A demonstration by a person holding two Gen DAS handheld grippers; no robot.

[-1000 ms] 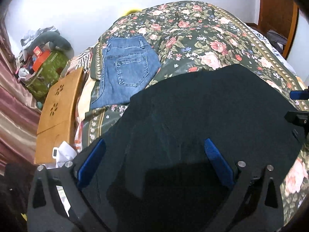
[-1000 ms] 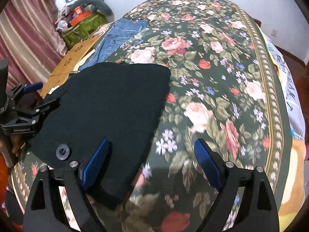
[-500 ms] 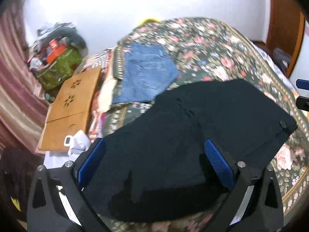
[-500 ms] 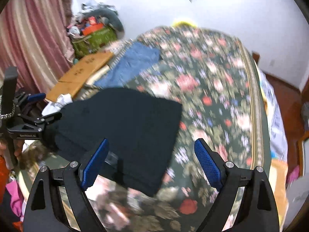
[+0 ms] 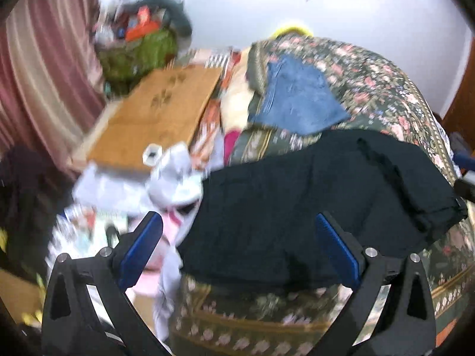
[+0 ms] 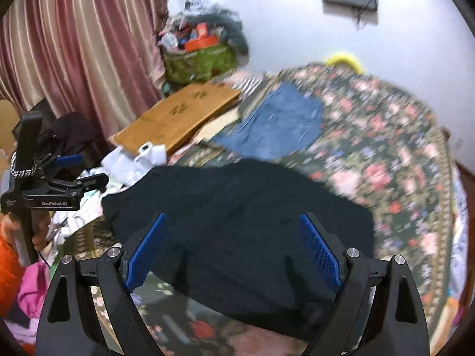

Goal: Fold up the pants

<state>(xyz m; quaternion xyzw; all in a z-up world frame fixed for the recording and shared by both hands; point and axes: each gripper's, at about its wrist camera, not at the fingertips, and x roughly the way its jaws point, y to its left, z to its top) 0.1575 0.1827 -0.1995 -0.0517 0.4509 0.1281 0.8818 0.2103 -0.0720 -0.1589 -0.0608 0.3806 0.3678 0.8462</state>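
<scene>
A bed under a dark green floral bedspread (image 6: 386, 154) fills the room below a white wall. The black folded pants (image 5: 311, 207) lie flat at its near edge, with folded blue denim jeans (image 6: 279, 130) beyond them. Both the left gripper (image 5: 240, 249) and right gripper (image 6: 234, 252) hang above the pants with jaws wide apart, holding nothing. The fold looks finished; next comes moving the bundle aside, needing a grip under 1 edge. Only the right view shows the left gripper from outside and the hand (image 6: 12, 231) holding it.

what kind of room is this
Most likely a bedroom: a bed with a floral bedspread fills the view, a pink curtain hangs beside it, and black pants and folded jeans lie on top.
</scene>
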